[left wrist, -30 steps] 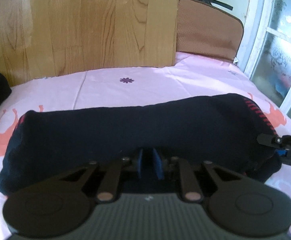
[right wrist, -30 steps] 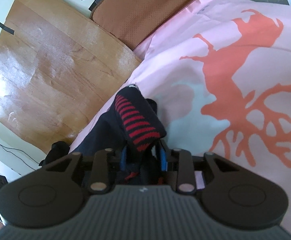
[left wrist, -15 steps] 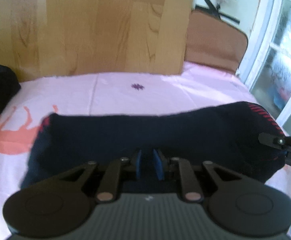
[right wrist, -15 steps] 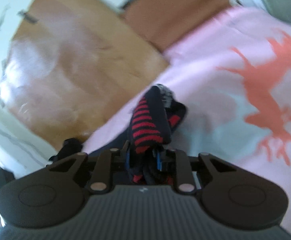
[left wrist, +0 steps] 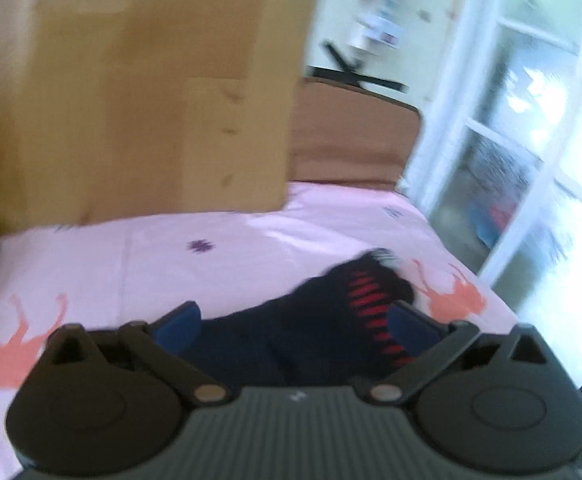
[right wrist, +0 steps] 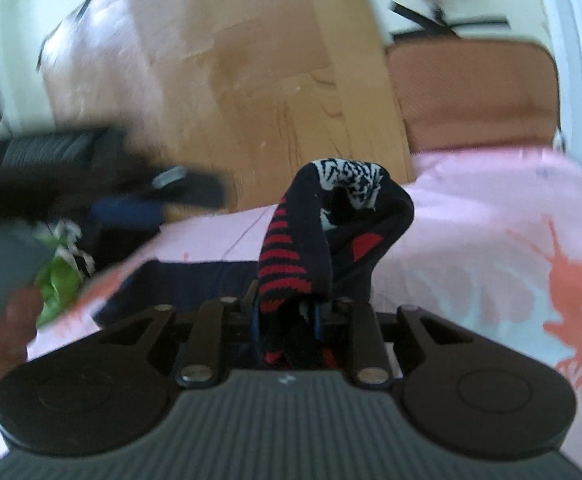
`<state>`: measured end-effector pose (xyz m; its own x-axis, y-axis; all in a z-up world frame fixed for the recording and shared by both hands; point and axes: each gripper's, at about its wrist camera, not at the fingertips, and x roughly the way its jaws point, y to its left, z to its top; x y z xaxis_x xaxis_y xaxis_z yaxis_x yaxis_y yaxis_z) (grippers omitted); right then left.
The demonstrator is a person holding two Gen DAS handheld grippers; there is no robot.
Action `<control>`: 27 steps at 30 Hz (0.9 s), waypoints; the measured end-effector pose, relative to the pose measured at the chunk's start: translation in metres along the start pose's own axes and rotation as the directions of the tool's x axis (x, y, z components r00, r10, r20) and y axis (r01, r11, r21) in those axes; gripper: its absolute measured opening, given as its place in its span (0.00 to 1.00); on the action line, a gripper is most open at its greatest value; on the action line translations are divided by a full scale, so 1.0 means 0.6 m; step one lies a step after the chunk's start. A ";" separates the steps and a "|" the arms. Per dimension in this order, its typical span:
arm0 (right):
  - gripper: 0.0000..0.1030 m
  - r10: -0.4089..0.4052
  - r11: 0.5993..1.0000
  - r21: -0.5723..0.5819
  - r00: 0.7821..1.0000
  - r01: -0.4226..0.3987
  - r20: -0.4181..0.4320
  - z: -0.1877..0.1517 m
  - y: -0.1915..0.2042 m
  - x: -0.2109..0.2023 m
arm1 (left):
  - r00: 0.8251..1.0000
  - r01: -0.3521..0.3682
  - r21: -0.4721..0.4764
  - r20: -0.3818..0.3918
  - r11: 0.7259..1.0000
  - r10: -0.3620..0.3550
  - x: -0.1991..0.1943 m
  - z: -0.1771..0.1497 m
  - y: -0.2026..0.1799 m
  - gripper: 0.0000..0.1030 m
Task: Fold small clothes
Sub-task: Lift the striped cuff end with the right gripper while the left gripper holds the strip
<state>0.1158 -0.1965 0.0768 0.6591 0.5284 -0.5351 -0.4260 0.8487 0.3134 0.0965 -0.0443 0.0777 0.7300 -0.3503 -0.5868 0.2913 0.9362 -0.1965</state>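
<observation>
Sock [right wrist: 311,256] cuff upward, right gripper [right wrist: 287,316] clamping it, left gripper [left wrist: 291,320] spread.

Navy sock [right wrist: 331,240], red stripes, end lifted and draped, rest on bed.

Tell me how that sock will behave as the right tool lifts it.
Likely floppy: the sock bends over above the right tool, which grips it. Probably light, since it lifts while its other end trails on the sheet. Knit fabric should not slip easily.
</observation>
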 end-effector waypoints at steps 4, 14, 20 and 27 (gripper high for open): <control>0.25 -0.051 0.984 -0.171 0.998 0.054 0.022 -0.012 0.038 0.004 | 0.999 -0.013 0.082 -0.049 0.997 0.017 0.038 0.010 -0.037 1.00; 0.25 -0.105 0.940 -0.319 0.992 0.123 0.073 -0.037 0.046 0.013 | 0.978 -0.024 0.197 -0.201 0.980 0.064 0.121 0.013 -0.084 0.36; 0.43 -0.030 0.967 -0.248 0.991 0.063 0.134 -0.051 -0.001 -0.017 | 0.981 -0.013 0.177 -0.186 0.984 0.047 0.115 0.012 -0.078 0.30; 0.68 -0.057 0.977 -0.195 0.984 0.091 0.171 -0.094 -0.049 -0.040 | 0.985 -0.004 0.135 -0.170 0.991 0.027 0.107 0.014 -0.063 0.30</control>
<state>0.0776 -0.2356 0.0363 0.7788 0.4749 -0.4099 -0.4771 0.8726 0.1045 0.1372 -0.1026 0.0540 0.6222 -0.3152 -0.7166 0.3690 0.9254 -0.0867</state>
